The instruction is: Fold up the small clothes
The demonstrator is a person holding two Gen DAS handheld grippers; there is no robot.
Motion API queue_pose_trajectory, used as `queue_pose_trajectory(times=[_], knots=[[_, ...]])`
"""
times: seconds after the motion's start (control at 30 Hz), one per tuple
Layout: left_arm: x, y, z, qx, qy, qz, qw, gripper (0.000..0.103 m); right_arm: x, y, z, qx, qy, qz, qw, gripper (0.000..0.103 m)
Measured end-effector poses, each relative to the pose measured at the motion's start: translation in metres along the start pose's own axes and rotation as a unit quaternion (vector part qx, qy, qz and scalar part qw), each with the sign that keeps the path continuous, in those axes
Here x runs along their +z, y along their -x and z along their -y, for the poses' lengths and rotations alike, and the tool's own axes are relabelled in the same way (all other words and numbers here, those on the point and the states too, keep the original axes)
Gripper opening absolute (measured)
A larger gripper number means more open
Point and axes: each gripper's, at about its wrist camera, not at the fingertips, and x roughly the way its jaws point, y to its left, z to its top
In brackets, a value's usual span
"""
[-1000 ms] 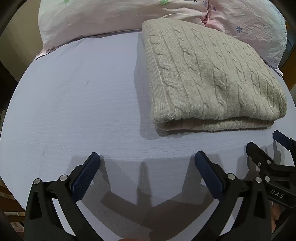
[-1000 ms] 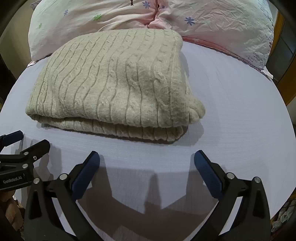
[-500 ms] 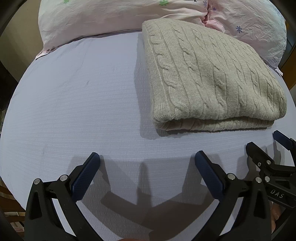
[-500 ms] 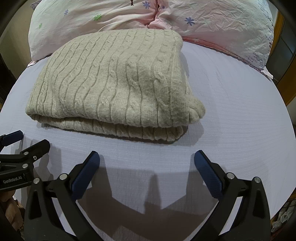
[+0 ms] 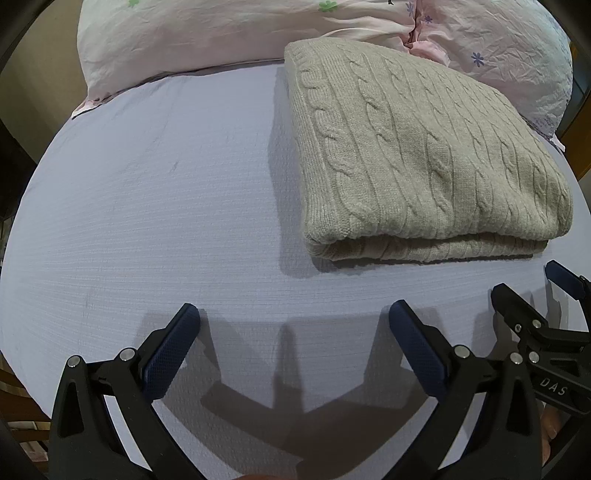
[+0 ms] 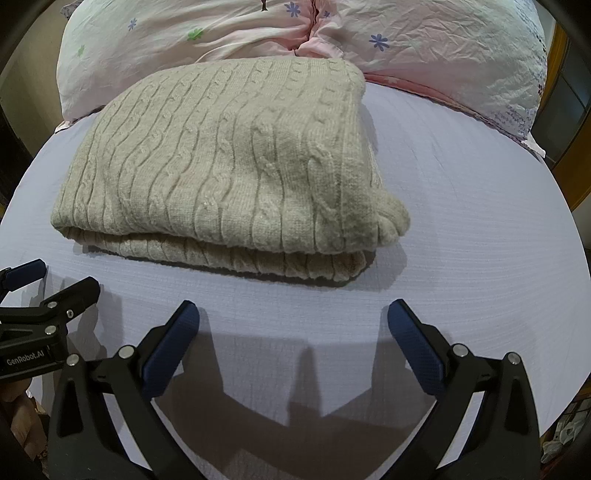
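Note:
A beige cable-knit sweater (image 5: 413, 147) lies folded into a thick rectangle on the pale lilac bed sheet (image 5: 166, 206). It also shows in the right wrist view (image 6: 229, 158), with its stacked layers facing me. My left gripper (image 5: 293, 321) is open and empty, hovering over bare sheet to the near left of the sweater. My right gripper (image 6: 293, 321) is open and empty, just in front of the sweater's near edge. Each gripper shows at the edge of the other's view, the right one (image 5: 532, 291) and the left one (image 6: 55, 280).
Pink floral pillows (image 5: 221, 33) lie along the far side of the bed, touching the sweater's back edge; they also show in the right wrist view (image 6: 424, 48). The bed's edges curve off at left and right, with wooden furniture (image 6: 569, 155) beyond.

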Motion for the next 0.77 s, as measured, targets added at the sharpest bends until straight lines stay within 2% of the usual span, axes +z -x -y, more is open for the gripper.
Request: queue_pose_trajectory(times=[0.77], knots=[[0.0009,0.0012,-0.0031,0.0,0.001,0.001,1.0,0.102,-0.0004,0.0009,0.0006,0.001,0.002,0.004,1.0,0.101]])
